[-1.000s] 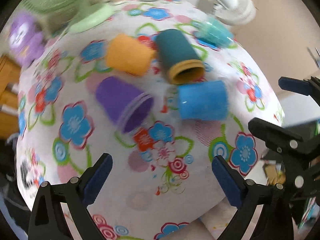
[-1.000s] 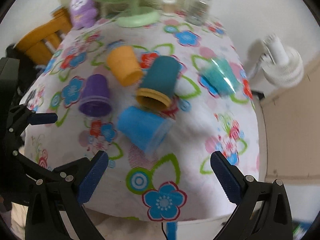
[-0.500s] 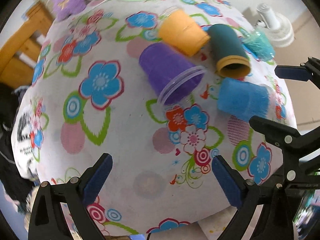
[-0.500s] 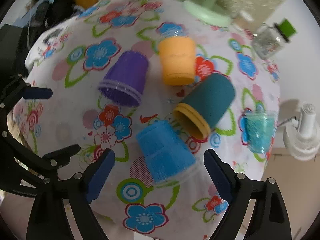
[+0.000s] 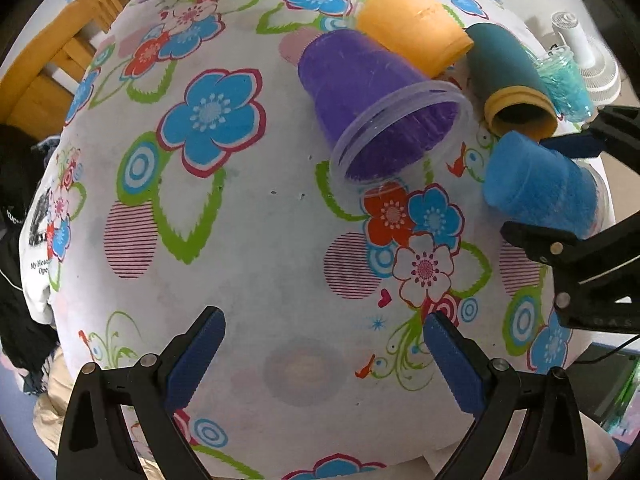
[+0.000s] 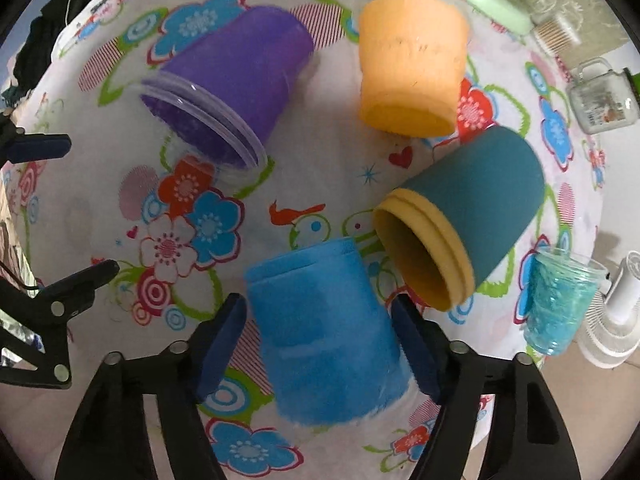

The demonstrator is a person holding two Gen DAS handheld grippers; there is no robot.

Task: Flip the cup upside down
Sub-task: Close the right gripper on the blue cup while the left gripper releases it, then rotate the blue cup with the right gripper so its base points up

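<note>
Several cups lie on their sides on a flowered tablecloth [image 5: 248, 248]. A blue cup [image 6: 320, 336] lies between the fingers of my right gripper [image 6: 320, 340], which is open around it with small gaps at both pads; it also shows in the left wrist view [image 5: 540, 188]. A purple cup [image 5: 376, 108] [image 6: 228, 92], an orange cup [image 5: 412, 24] [image 6: 412, 64] and a teal cup with a yellow rim [image 5: 508, 80] [image 6: 464, 216] lie beyond. My left gripper [image 5: 324, 356] is open and empty over bare cloth near the front edge.
A turquoise glittery cup [image 6: 560, 300] stands upright at the table's right edge. A green fan base [image 6: 480, 0] and a clear jar [image 6: 600, 96] stand at the back. A wooden chair [image 5: 48, 80] is at left, a white fan [image 6: 624, 312] on the floor at right.
My right gripper has moved down and forward so its fingers now straddle the blue cup. My left gripper has moved closer to the table, towards the purple cup.
</note>
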